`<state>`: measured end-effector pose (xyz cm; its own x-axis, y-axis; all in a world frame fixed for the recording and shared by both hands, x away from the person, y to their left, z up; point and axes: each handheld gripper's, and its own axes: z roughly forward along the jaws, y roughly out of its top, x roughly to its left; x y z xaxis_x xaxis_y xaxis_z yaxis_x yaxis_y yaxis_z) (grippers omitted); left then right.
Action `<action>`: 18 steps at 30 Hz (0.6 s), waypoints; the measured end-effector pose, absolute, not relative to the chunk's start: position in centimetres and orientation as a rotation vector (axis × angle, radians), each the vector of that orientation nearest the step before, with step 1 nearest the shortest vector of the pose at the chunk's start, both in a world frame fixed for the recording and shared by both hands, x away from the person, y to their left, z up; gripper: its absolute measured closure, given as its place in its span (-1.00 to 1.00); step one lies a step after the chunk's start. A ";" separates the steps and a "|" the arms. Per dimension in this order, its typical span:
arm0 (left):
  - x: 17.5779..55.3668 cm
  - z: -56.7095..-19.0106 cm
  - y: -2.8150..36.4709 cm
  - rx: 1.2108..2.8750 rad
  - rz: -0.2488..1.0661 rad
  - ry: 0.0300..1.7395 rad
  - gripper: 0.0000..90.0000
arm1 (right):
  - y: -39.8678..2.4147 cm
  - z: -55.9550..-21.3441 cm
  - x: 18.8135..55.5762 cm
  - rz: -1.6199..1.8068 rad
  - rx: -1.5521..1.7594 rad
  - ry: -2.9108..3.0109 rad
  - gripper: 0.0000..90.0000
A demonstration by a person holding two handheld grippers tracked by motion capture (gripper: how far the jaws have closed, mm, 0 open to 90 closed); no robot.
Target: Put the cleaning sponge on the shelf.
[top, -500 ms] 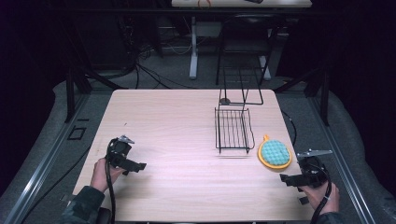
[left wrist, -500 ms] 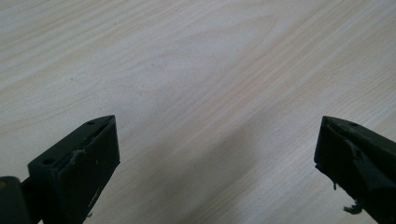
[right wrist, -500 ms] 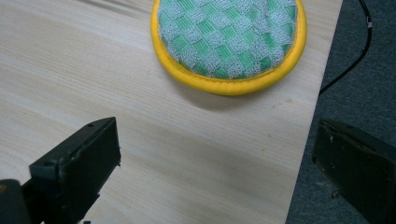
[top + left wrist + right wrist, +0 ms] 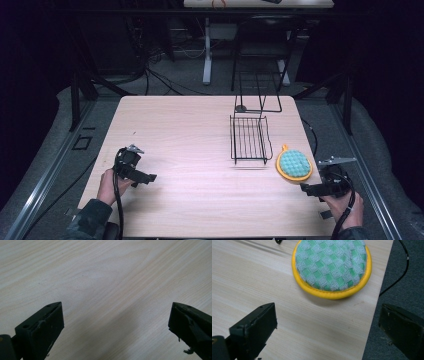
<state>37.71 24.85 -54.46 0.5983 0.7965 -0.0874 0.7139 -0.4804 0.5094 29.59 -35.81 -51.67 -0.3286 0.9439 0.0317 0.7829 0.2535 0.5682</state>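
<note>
A round scrubbing pad (image 4: 294,165) with a yellow rim and a green checkered top lies flat near the table's right edge. In the right gripper view the pad (image 4: 332,265) sits just ahead of the jaws. My right gripper (image 4: 306,189) is open and empty, a little nearer than the pad, with one jaw past the table edge (image 4: 372,322). Beside the pad, to its left, a black wire rack (image 4: 249,139) rests on the table. My left gripper (image 4: 149,177) is open and empty at the front left, over bare wood (image 4: 105,277).
A taller black wire stand (image 4: 257,95) rises behind the rack near the far edge. The wooden table (image 4: 180,130) has bare room across its left and middle. A cable (image 4: 404,262) runs over the grey floor to the right of the table.
</note>
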 end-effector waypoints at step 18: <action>37.5 -54.3 24.7 2.331 0.229 1.188 -1.00 | -35.0 -50.6 30.6 0.755 1.511 2.223 -1.00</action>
